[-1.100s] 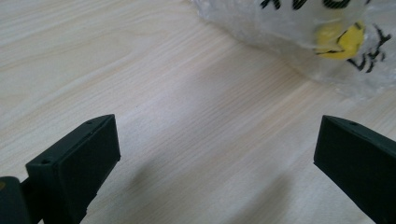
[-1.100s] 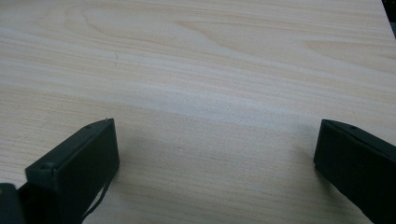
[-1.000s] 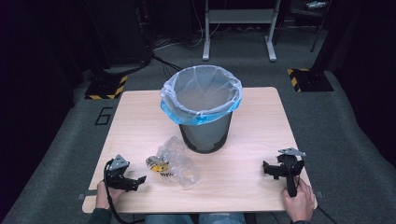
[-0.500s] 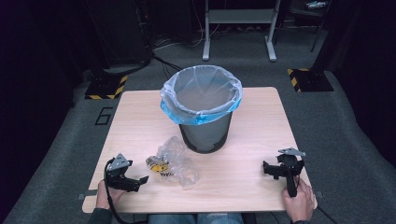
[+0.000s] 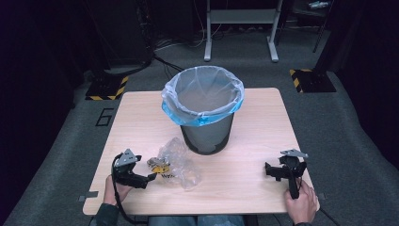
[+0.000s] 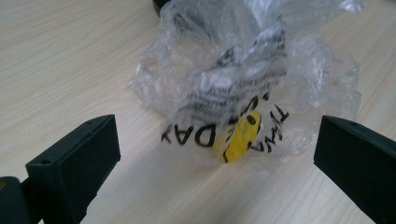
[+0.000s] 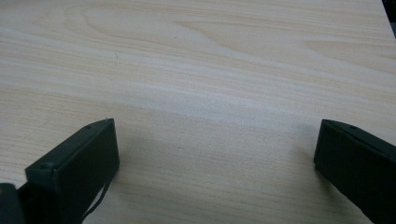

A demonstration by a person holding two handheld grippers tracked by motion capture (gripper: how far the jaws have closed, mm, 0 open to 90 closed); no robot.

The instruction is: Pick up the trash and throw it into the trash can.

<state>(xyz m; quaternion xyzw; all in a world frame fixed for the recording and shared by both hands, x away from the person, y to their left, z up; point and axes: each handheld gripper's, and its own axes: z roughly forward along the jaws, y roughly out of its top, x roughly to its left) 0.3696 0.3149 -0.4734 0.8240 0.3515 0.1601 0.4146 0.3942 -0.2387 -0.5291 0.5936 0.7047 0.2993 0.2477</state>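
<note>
- A light wooden table with rounded corners was set in the middle of a dim room.
- Grey carpet was laid across the floor around the table.
- A white number six was marked on the carpet just beside the table's left edge.
- Two black bases edged with yellow-and-black hazard stripes were placed on the floor beyond the table's far corners, one at each side.
- The legs of a pale metal frame were seen at the back.
- Dark cables were trailed over the floor nearby.
- The walls were lost in shadow.
</note>
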